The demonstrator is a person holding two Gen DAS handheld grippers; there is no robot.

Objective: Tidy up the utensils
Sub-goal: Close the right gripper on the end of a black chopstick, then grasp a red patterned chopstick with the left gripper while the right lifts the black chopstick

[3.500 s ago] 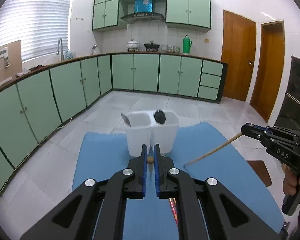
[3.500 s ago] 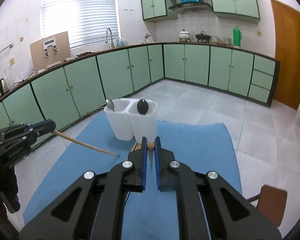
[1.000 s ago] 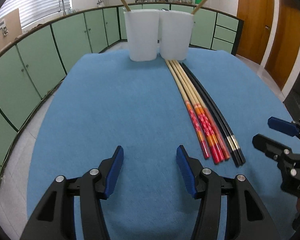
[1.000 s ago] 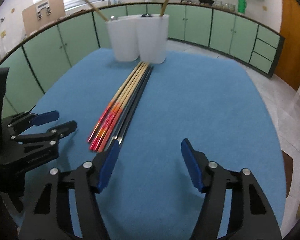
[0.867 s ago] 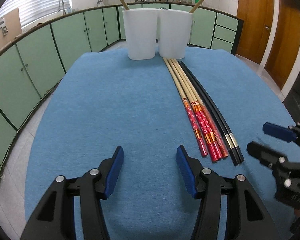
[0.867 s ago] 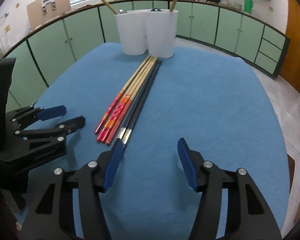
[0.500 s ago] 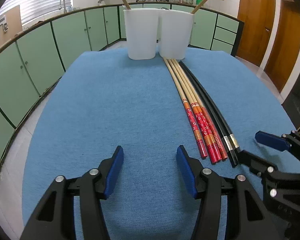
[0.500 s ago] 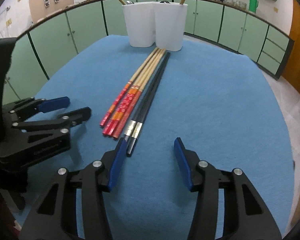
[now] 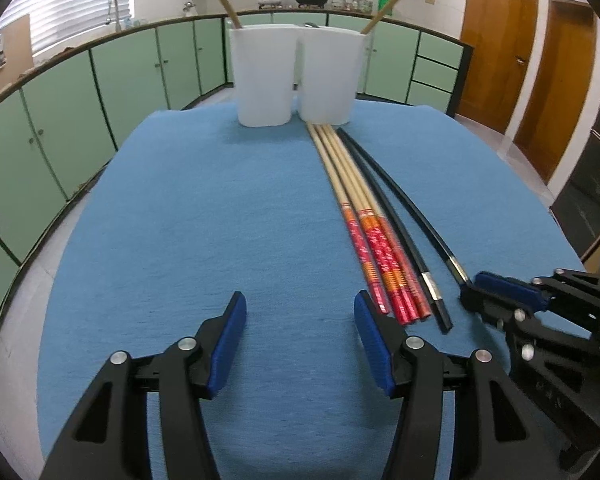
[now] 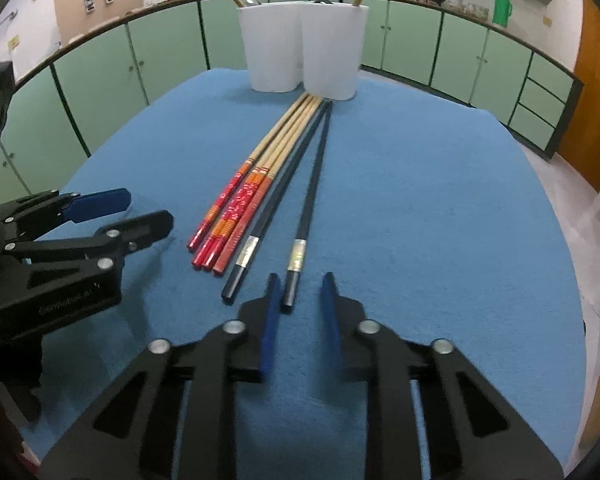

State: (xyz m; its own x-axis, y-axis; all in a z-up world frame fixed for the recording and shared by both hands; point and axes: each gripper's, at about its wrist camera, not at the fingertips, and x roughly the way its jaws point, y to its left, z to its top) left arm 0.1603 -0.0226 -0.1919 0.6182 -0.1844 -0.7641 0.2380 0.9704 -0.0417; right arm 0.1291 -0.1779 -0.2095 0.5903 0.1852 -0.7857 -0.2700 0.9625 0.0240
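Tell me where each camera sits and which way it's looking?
Left wrist: on the left gripper, looking forward and down over the blue cloth to the white holder; its own open jaws show, with the right gripper at its right.
Right wrist: on the right gripper, facing likewise; its own jaws, just closing, flank the end of a black chopstick; the left gripper shows at its left.
Shared: cloth, holder, red-ended chopsticks, green cabinets.

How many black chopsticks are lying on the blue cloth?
2. One black chopstick lies against the red-handled bamboo chopsticks; the other has swung apart, its end between the right gripper fingers.
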